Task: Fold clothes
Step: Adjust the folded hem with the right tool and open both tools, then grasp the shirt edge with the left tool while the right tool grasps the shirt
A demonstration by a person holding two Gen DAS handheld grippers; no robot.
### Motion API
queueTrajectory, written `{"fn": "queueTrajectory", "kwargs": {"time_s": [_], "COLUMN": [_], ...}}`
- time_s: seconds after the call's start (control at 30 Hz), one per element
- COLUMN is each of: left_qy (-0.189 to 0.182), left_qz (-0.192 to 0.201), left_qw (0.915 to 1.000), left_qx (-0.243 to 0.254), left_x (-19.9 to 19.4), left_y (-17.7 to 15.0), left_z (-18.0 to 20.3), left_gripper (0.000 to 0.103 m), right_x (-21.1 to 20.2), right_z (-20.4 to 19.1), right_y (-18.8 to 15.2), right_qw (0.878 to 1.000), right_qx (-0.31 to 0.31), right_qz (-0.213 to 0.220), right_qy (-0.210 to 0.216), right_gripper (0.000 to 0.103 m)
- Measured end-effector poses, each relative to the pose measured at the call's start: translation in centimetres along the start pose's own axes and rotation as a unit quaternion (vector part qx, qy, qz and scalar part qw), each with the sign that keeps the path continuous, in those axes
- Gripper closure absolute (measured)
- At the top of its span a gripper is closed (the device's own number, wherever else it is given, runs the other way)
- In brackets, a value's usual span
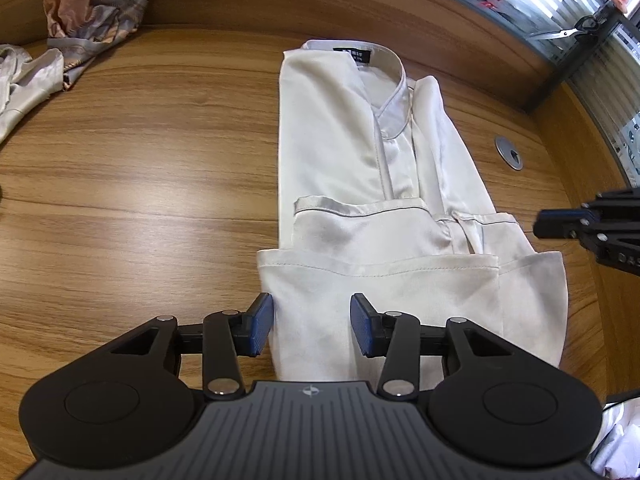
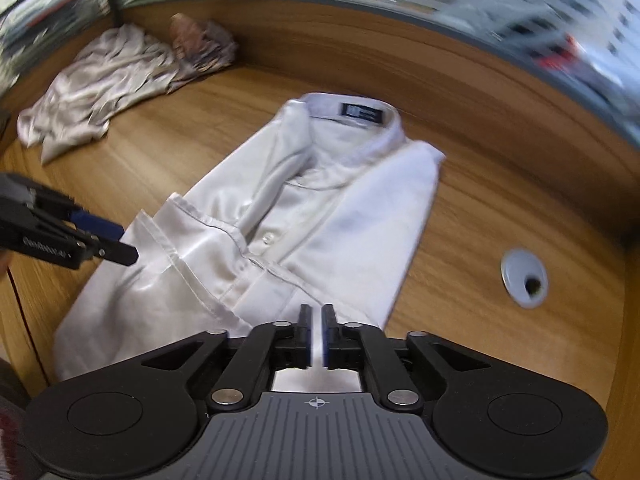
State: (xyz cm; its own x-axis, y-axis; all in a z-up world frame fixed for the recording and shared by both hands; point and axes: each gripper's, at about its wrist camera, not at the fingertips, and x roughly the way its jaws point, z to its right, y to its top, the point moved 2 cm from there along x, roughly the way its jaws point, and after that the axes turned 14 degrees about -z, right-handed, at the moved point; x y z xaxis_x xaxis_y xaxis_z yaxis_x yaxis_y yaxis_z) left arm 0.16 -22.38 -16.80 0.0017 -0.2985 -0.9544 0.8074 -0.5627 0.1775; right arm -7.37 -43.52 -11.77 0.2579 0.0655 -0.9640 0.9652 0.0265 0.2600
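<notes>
Right wrist view blurred, with the far pile of crumpled clothes point(image 2: 96, 88) hard to make out and the cloth between the right hand-held gripper point(image 2: 316, 334) pads only a pale sliver; left wrist view cutting that pile off at the frame edge. White satin shirt point(image 1: 360, 152) flat on the wooden surface point(image 1: 140, 160), collar and dark label at the far end, sleeves folded inward with grey piping, hem nearest. Left hand-held gripper point(image 1: 311, 324) spread wide over the hem, holding nothing; right one nearly closed, pinched on the shirt's near edge.
</notes>
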Motion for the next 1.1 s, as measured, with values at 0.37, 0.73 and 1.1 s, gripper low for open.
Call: {"fn": "queueTrajectory", "kwargs": {"time_s": [0.37,0.73,1.1], "left_qy": [-0.009,0.021,0.025], "left_qz": [0.009,0.029,0.058], "left_qw": [0.9999,0.9991,0.9980], "left_qx": [0.005,-0.021,0.005], "left_x": [1.5,-0.3,-2.4], "left_y": [1.0,-0.7,-2.1], "left_z": [0.7,-0.9,-0.6], "left_gripper": [0.101,0.100,0.075], "right_x": [-1.1,-0.1,-0.9], "right_z": [3.1,3.3,1.2], "right_y": [-5.3,-8.2,-9.4], "right_qw": [0.991,0.983,0.992], "right_qx": [0.133,0.179,0.121], "right_qz": [-0.009,-0.008,0.018], "right_qy": [0.015,0.029,0.020], "right_gripper": [0.076,0.073,0.062]}}
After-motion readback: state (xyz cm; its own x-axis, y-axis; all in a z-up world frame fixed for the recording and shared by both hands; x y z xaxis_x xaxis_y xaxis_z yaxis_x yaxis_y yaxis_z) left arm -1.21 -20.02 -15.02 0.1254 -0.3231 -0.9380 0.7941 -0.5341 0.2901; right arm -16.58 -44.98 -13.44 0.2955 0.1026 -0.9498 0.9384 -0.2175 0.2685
